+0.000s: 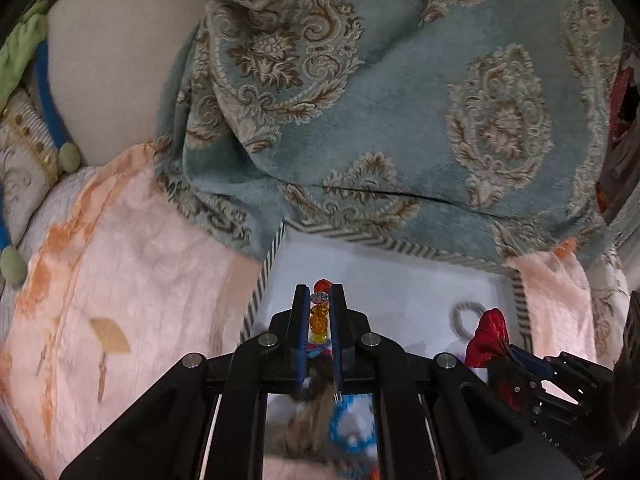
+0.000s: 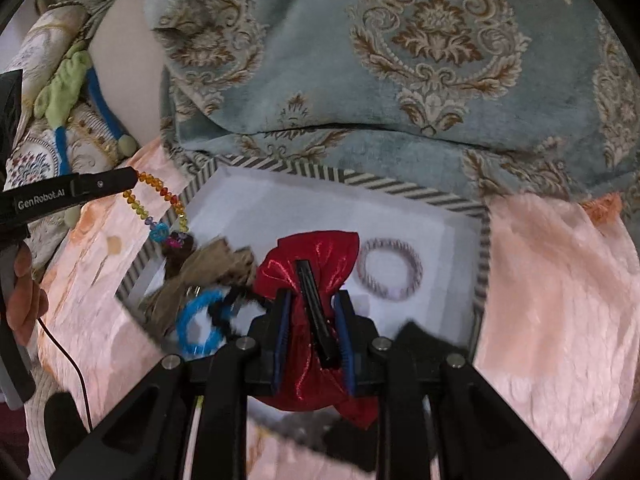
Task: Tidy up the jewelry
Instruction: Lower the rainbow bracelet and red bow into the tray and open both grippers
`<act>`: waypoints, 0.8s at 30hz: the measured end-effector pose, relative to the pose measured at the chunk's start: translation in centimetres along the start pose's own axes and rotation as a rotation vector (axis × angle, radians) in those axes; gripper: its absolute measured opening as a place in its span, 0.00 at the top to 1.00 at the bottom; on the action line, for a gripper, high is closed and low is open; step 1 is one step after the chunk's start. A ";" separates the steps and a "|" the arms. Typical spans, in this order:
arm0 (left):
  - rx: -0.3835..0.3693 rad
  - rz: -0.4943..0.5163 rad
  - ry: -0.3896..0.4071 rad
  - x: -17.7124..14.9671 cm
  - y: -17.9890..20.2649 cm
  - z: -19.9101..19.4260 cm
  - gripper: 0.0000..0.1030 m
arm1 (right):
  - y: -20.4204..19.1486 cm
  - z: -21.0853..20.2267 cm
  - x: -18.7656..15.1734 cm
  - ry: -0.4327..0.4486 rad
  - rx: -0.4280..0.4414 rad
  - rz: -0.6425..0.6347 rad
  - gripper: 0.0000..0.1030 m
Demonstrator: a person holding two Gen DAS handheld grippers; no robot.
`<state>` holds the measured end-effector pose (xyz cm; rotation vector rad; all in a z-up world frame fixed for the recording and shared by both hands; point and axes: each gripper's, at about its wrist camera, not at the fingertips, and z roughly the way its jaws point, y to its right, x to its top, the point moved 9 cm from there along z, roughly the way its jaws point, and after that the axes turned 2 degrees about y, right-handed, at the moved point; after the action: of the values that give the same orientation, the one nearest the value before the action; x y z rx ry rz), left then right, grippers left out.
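Observation:
My left gripper (image 1: 320,292) is shut on a colourful beaded bracelet (image 1: 319,318); in the right wrist view the bracelet (image 2: 160,204) hangs from the left gripper (image 2: 134,179) above the left edge of the white tray (image 2: 280,208). My right gripper (image 2: 311,300) is shut on a red satin bow hair clip (image 2: 316,256) over the tray; it also shows in the left wrist view (image 1: 488,336). A pale hair tie (image 2: 390,268) lies in the tray to the right of the bow. A blue ring (image 2: 200,322) and a brown bow (image 2: 208,272) lie at the tray's left.
The tray has a striped rim (image 2: 400,188) and rests on a peach bedspread (image 2: 552,280). A teal patterned blanket (image 2: 400,60) is bunched behind the tray. Pillows and a green and blue cord (image 2: 64,88) lie at the far left.

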<state>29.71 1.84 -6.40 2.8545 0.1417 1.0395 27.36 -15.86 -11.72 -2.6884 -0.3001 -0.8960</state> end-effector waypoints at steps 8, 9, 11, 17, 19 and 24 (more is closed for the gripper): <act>0.003 -0.007 -0.037 0.8 0.6 5.6 1.00 | 0.6 6.2 2.2 -0.040 -0.015 0.032 0.78; -0.001 -0.010 -0.047 0.6 0.7 6.4 1.00 | 0.6 6.8 2.3 -0.042 -0.017 0.040 0.78; 0.000 -0.013 -0.061 0.1 0.9 7.4 1.00 | 0.6 7.9 2.5 -0.047 -0.018 0.052 0.78; -0.015 -0.043 -0.098 -0.7 0.7 8.6 1.00 | 0.3 9.6 1.9 -0.084 -0.005 0.056 0.69; -0.036 -0.068 -0.106 -0.8 0.4 8.2 0.94 | 0.2 9.0 1.8 -0.092 0.015 0.068 0.57; -0.063 -0.120 -0.113 -1.4 -0.5 6.5 0.81 | 0.6 5.1 1.6 -0.046 0.013 0.081 0.55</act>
<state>32.82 1.79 -12.25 2.8002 0.2619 0.8428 31.56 -14.51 -14.79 -2.6908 -0.2040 -0.8070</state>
